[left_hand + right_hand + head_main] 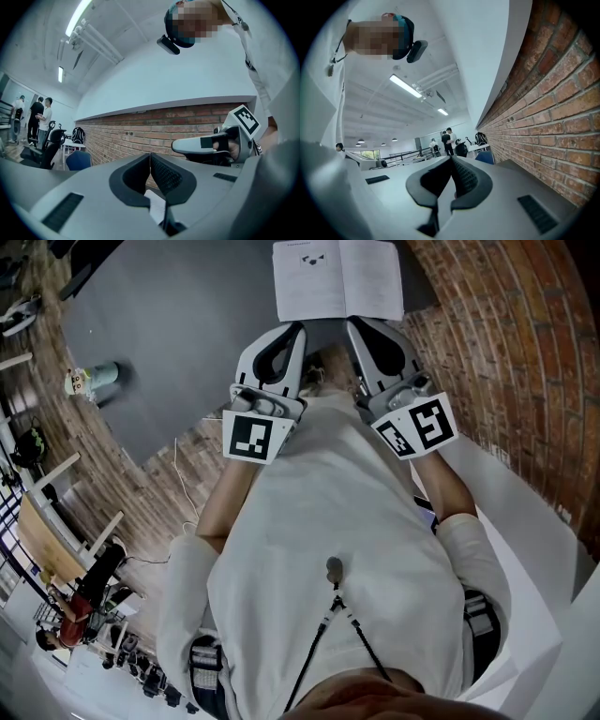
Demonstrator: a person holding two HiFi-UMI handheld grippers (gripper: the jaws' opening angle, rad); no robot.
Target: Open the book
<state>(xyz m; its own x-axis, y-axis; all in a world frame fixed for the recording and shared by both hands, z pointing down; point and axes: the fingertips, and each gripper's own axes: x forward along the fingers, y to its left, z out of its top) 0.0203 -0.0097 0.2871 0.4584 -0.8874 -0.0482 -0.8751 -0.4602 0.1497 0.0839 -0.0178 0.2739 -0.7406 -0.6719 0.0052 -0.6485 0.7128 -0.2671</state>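
Two white pages face up: the book [337, 277] lies open and flat on a dark surface [187, 324], at the top of the head view, with print on the left page. Its near edge sits just beyond the tips of both grippers, which point at it side by side from below.

The left gripper [298, 326] reaches the near edge of the left page. In its own view the fingers [165, 174] meet at the tips with nothing seen pressed between them. A strip of white page shows through the gap behind the tips.

The right gripper [353, 322] lies near the book's spine. Its fingers [465, 177] are likewise closed tip to tip and hold nothing.

Each gripper carries a marker cube, the left cube [253, 435] and the right cube [420, 426], close against the person's white top [328, 521].

A brick wall [506, 343] runs along the right of the dark surface. A pale-green object [98, 377] stands well apart from the book, near the surface's left edge. Farther off, the left gripper view shows a blue chair [77, 160] by the wall and people [40, 115] standing in the room.
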